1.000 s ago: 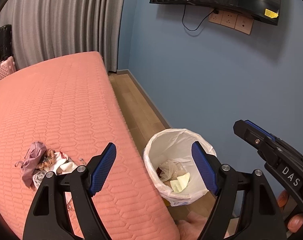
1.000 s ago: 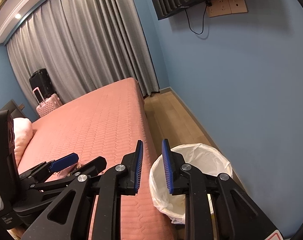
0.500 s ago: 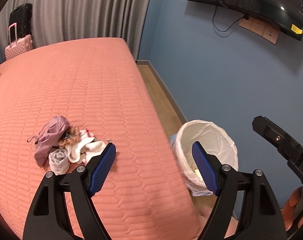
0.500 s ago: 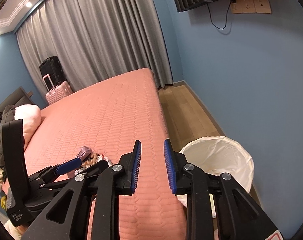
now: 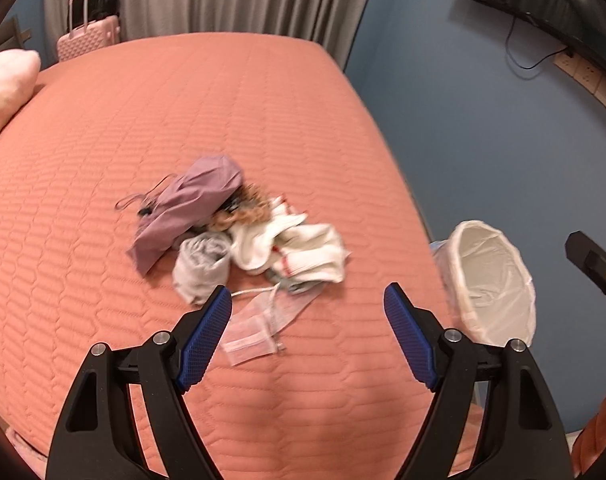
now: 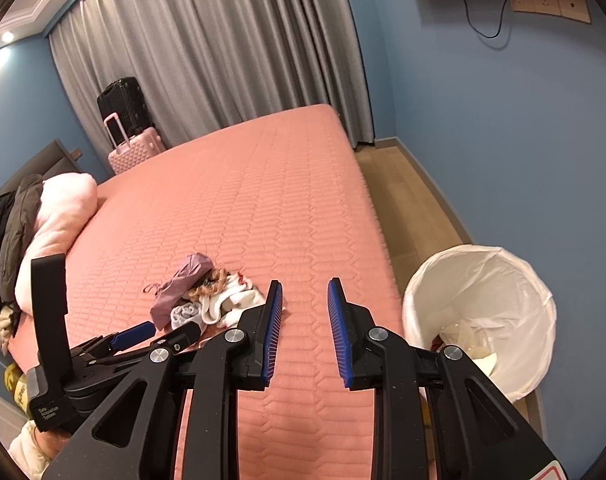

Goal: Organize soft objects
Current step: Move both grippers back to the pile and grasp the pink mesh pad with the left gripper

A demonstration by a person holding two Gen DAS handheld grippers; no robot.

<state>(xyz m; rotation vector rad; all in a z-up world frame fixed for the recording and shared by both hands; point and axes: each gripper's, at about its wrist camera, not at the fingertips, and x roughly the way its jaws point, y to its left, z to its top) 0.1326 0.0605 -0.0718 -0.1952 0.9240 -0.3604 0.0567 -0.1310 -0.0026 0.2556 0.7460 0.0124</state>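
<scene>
A small heap of soft things lies on the pink bed (image 5: 263, 112): a purple pouch (image 5: 195, 200), a grey rolled sock (image 5: 201, 266), white socks (image 5: 299, 248) and a brown curly tuft (image 5: 243, 208). A clear drawstring bag (image 5: 259, 324) lies flat in front of the heap. My left gripper (image 5: 307, 292) hangs open above that bag, just short of the heap, with nothing between its fingers. In the right wrist view the heap (image 6: 207, 296) sits to the left of my right gripper (image 6: 306, 283). Its jaws stand a little apart over bare bedspread and hold nothing.
A bin with a white liner (image 6: 479, 312) stands on the wooden floor against the bed's right edge, with scraps inside. A pink duvet and dark clothes (image 6: 59, 216) are piled at the bed's left end. Suitcases (image 6: 135, 148) stand by the grey curtain.
Both views have swung left from the bin onto the bed. My left gripper has come down toward the heap, which now fills the middle of its view. The right jaws have parted slightly.
</scene>
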